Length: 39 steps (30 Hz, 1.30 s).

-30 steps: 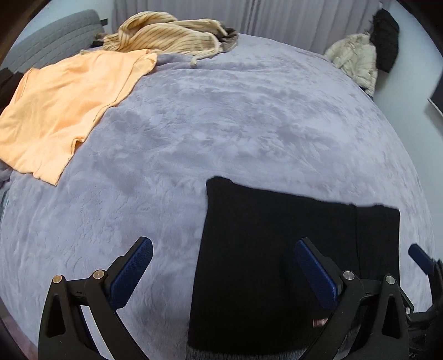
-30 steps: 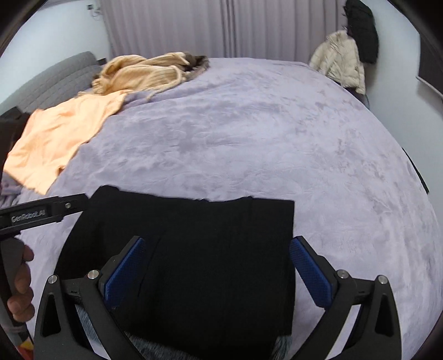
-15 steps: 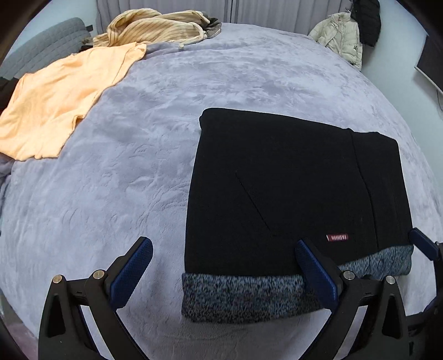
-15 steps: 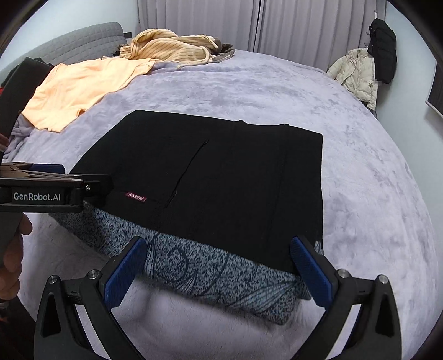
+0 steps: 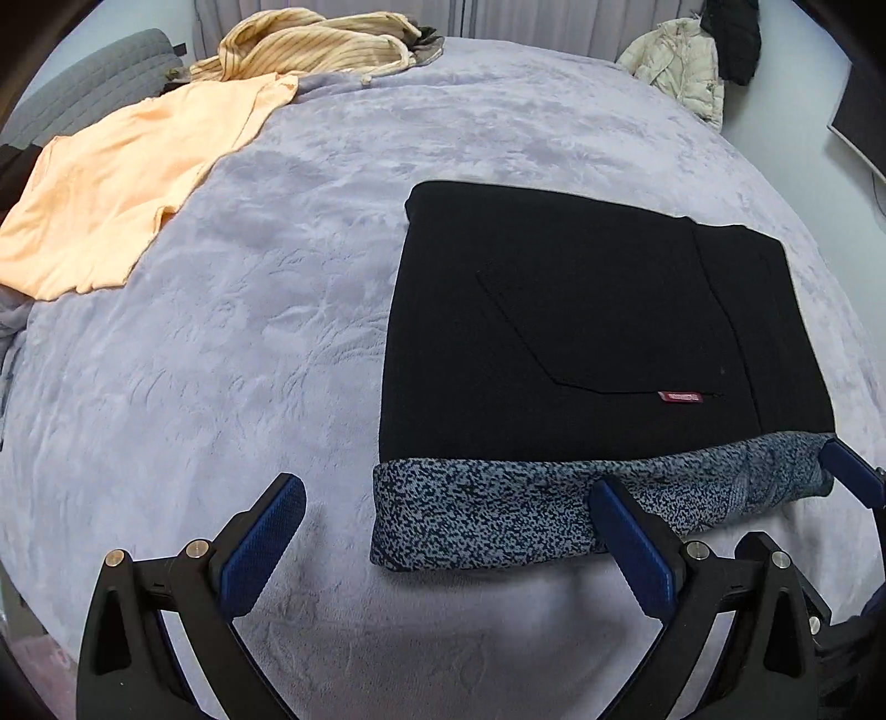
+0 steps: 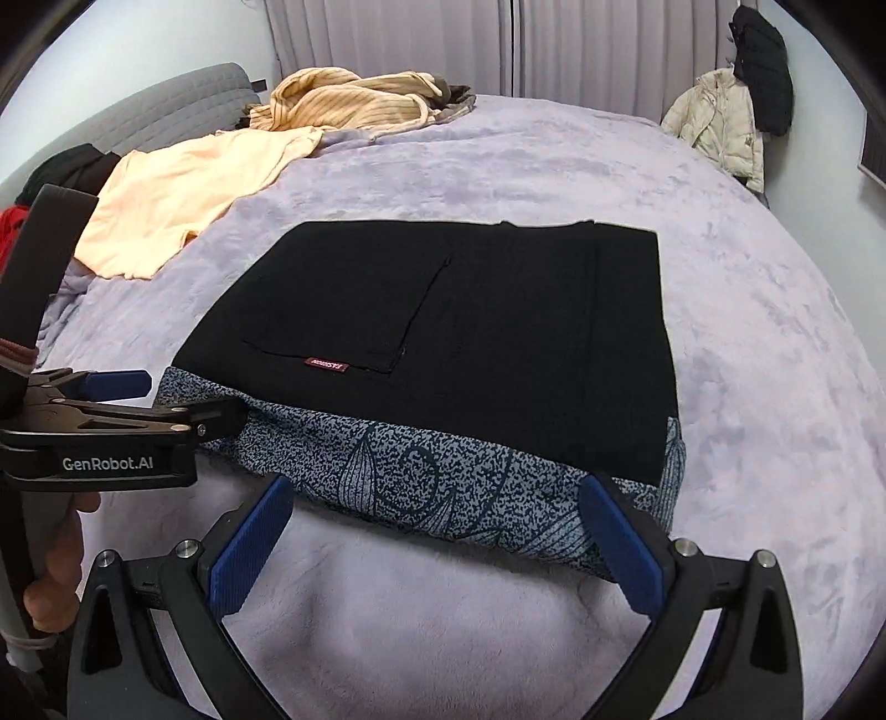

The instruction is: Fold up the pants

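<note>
The black pants (image 5: 581,327) lie folded into a flat rectangle on the lavender bed cover (image 5: 249,360), with a speckled blue-grey lining band (image 5: 498,509) along the near edge and a small red label (image 5: 684,396). They also show in the right wrist view (image 6: 470,321). My left gripper (image 5: 448,531) is open and empty, just short of the near left corner. My right gripper (image 6: 437,531) is open and empty, just short of the near edge. The left gripper also shows from the side in the right wrist view (image 6: 119,385).
An orange T-shirt (image 5: 122,183) lies spread at the far left of the bed. A striped yellow garment (image 5: 315,47) is heaped at the far edge. A cream jacket (image 5: 681,66) and a dark coat (image 5: 731,33) hang at the right wall. A grey headboard (image 6: 155,116) stands at left.
Both grippers have pulled back towards me from over the pants and risen; the whole folded pants and lining band now show. Both stay open.
</note>
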{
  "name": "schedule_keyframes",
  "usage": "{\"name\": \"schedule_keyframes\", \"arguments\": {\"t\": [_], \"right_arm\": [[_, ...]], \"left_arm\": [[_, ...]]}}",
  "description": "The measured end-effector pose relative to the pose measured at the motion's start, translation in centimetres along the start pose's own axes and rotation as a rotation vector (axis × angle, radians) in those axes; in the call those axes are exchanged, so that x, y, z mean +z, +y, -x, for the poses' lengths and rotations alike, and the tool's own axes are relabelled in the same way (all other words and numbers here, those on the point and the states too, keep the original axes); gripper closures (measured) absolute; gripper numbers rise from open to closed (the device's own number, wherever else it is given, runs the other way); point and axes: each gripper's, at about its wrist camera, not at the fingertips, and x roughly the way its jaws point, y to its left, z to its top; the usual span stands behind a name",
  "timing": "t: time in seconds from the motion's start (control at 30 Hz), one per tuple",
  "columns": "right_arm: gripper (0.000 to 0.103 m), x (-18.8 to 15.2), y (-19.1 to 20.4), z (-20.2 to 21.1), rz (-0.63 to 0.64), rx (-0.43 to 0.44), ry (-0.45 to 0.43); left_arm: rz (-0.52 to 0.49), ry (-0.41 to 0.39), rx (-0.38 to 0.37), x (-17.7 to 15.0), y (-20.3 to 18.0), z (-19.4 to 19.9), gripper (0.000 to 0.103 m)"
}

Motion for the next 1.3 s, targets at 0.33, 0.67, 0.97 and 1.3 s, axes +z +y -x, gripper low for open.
{"name": "schedule_keyframes", "arguments": {"t": [0.33, 0.67, 0.97, 1.3], "right_arm": [[0.0, 0.7, -1.5, 1.7, -0.076, -0.203, 0.005], [0.0, 0.1, -2.1, 0.5, -0.117, -0.221, 0.069], [0.0, -0.1, -2.8, 0.0, -0.14, -0.229, 0.089], [0.0, -0.2, -3.2, -0.2, -0.148, -0.219, 0.096]], "left_arm": [[0.049, -0.069, -0.049, -0.7, -0.7, 2.8, 0.0], [-0.037, -0.057, 0.027, -1.6, -2.3, 1.7, 0.0], [-0.051, -0.06, 0.053, -1.6, -2.7, 1.2, 0.0], [-0.048, -0.037, 0.035, -1.6, -2.8, 0.5, 0.0]]}}
